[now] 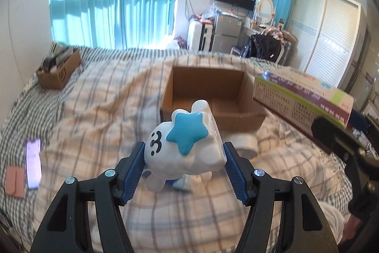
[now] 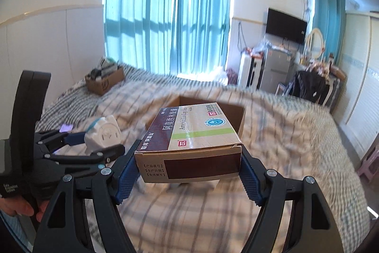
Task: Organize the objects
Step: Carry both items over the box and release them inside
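While right claw (image 2: 188, 172) grips it, medicine box (image 2: 194, 132) reads "Amoxicillin Capsules".

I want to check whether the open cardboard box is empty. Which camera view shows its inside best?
The left wrist view. There the open cardboard box lies ahead on the bed, its bare floor and inner walls visible. In the right wrist view the medicine box held in front hides most of it; only rim and corners show.

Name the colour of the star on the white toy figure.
Teal blue star on the white toy figure; clearest in the left wrist view.
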A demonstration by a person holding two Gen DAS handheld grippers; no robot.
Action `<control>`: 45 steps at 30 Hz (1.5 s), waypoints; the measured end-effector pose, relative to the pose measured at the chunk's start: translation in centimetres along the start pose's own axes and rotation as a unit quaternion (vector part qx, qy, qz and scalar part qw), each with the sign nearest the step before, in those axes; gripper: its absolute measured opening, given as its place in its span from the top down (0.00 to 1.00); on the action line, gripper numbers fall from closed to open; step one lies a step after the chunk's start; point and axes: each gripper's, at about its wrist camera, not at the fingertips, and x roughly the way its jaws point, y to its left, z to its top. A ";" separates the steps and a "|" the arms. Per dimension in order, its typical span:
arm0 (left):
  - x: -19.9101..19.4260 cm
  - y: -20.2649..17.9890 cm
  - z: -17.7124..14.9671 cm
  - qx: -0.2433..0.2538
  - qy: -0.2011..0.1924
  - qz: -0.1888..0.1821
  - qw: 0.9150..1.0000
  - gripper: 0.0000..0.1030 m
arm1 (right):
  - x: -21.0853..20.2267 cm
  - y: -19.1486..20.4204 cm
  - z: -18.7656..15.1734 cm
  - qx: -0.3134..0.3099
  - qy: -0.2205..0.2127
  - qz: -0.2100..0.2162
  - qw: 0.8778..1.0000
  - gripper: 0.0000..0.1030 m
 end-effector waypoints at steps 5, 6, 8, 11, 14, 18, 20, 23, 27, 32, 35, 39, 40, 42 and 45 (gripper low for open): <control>0.6 -0.7 3.5 0.014 -0.019 -0.006 1.000 0.35 | 1.5 -1.2 3.9 -0.004 -0.023 -0.009 1.000 0.28; 0.9 -0.9 4.4 0.018 -0.024 -0.008 1.000 0.35 | 1.9 -1.5 4.5 -0.003 -0.025 -0.010 1.000 0.28; 1.6 -1.1 5.8 0.025 -0.031 -0.008 0.999 0.35 | 2.9 -2.1 5.8 -0.001 -0.029 -0.015 0.999 0.28; 3.4 -1.4 8.1 0.034 -0.038 -0.006 0.999 0.35 | 5.2 -3.5 7.3 0.008 -0.030 -0.016 0.999 0.28; 5.5 -1.6 9.7 0.040 -0.038 -0.003 0.998 0.35 | 7.9 -4.8 8.4 0.017 -0.028 -0.020 0.999 0.28; 9.1 -1.8 11.4 0.046 -0.031 -0.005 0.998 0.35 | 11.4 -6.3 9.2 0.023 -0.018 -0.023 0.999 0.28; 10.9 -2.0 11.9 0.052 -0.025 -0.005 0.998 0.35 | 13.5 -7.1 9.4 0.028 -0.009 -0.022 0.999 0.28; 13.5 -2.4 12.0 0.058 -0.013 -0.007 0.998 0.35 | 16.3 -7.9 8.8 0.035 0.006 -0.020 0.999 0.28; 17.2 -2.8 10.9 0.062 0.015 -0.005 0.998 0.35 | 19.5 -8.8 7.5 0.048 0.027 -0.014 0.998 0.28; 19.8 -2.4 9.3 0.056 0.035 -0.005 0.998 0.35 | 21.9 -9.8 5.2 0.064 0.048 -0.002 0.997 0.28; 20.1 -2.6 8.9 0.060 0.034 -0.012 0.998 0.35 | 22.1 -10.3 4.5 0.068 0.051 -0.001 0.996 0.28; 19.7 -3.0 9.0 0.065 0.031 -0.007 0.997 0.24 | 21.6 -10.6 4.6 0.077 0.052 0.003 0.996 0.27; 19.3 -3.0 9.2 0.063 0.031 -0.005 0.997 0.19 | 21.3 -10.7 4.8 0.076 0.051 0.001 0.996 0.27; 18.2 -3.2 9.4 0.061 0.032 -0.001 0.998 0.07 | 20.5 -10.2 5.4 0.076 0.050 0.000 0.996 0.27; 16.3 -3.3 9.8 0.067 0.036 0.010 0.997 0.07 | 18.1 -9.7 6.7 0.073 0.041 0.001 0.996 0.18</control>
